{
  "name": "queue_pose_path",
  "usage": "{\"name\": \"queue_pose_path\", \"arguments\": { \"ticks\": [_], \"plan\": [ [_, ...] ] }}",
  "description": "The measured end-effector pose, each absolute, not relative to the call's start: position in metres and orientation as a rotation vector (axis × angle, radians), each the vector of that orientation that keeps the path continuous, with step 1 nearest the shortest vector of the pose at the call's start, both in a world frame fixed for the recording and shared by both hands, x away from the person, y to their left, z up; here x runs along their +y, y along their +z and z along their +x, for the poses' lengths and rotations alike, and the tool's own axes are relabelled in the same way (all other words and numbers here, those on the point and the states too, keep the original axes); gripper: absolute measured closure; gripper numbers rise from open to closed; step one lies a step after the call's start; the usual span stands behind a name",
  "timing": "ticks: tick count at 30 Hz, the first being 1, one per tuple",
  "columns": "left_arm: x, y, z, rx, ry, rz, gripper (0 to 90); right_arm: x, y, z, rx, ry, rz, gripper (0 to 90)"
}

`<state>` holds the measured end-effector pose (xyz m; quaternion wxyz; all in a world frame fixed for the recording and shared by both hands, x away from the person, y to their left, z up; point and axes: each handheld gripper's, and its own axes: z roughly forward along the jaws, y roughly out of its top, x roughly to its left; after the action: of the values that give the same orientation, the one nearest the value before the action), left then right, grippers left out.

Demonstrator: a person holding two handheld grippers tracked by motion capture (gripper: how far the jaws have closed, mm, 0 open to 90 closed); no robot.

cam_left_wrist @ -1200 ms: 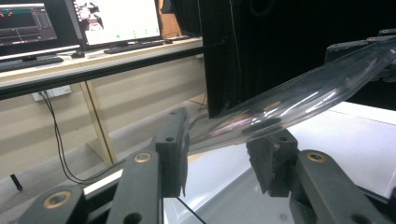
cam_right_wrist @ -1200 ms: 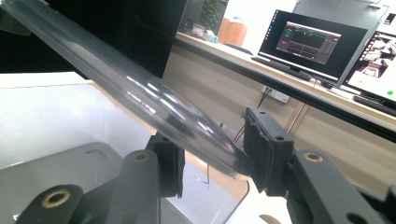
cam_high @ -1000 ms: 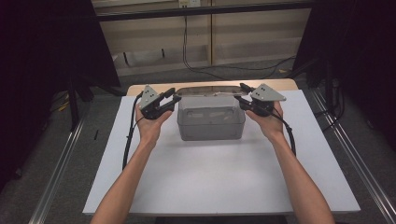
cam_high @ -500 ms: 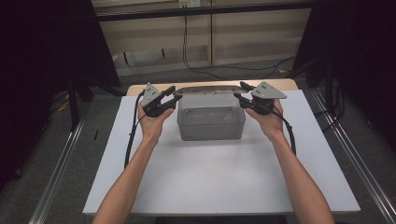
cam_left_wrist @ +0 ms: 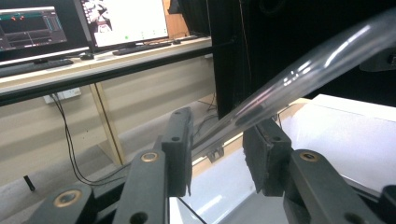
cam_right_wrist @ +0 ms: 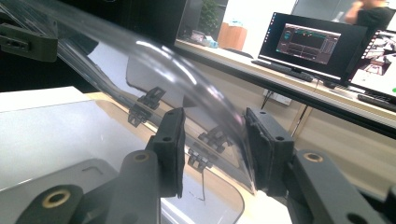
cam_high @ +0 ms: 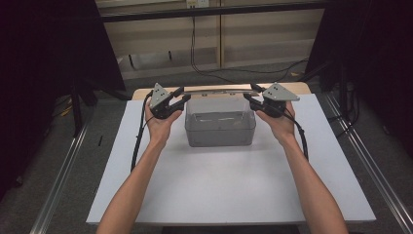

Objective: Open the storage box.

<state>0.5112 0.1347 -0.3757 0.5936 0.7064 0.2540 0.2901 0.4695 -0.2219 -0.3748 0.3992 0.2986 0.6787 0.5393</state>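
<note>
A clear plastic box (cam_high: 220, 129) stands on the white table top (cam_high: 219, 195), in its far half. Its clear lid (cam_high: 219, 90) hangs raised over the box's back edge, held at both ends. My left gripper (cam_high: 181, 95) grips the lid's left end. In the left gripper view the lid's rim (cam_left_wrist: 317, 60) runs between the pads of that gripper (cam_left_wrist: 217, 135), whose jaws have just closed a little further on it. My right gripper (cam_high: 252, 92) holds the right end. The lid (cam_right_wrist: 154, 65) curves down between the black pads of the right gripper (cam_right_wrist: 212, 140).
Small latch clips (cam_right_wrist: 144, 106) hang from the lid's far edge. Beyond the table stand a dark bar and a wooden wall with cables (cam_high: 195, 53). A desk with monitors (cam_right_wrist: 313, 44) lies behind. Metal rails (cam_high: 63, 170) flank the table.
</note>
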Motion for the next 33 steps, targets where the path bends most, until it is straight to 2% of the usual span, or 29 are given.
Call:
{"name": "queue_pose_path", "arguments": {
  "ticks": [12, 33],
  "plan": [
    [0.133, -0.368, 0.517, 0.553, 0.712, 1.667, 68.2, -0.223, -0.373, 0.478, 1.69, 1.379, 0.773, 57.6],
    [0.132, -0.366, 0.522, 0.576, 0.716, 1.642, 71.0, -0.235, -0.389, 0.495, 1.696, 1.345, 0.827, 54.1]
  ]
}}
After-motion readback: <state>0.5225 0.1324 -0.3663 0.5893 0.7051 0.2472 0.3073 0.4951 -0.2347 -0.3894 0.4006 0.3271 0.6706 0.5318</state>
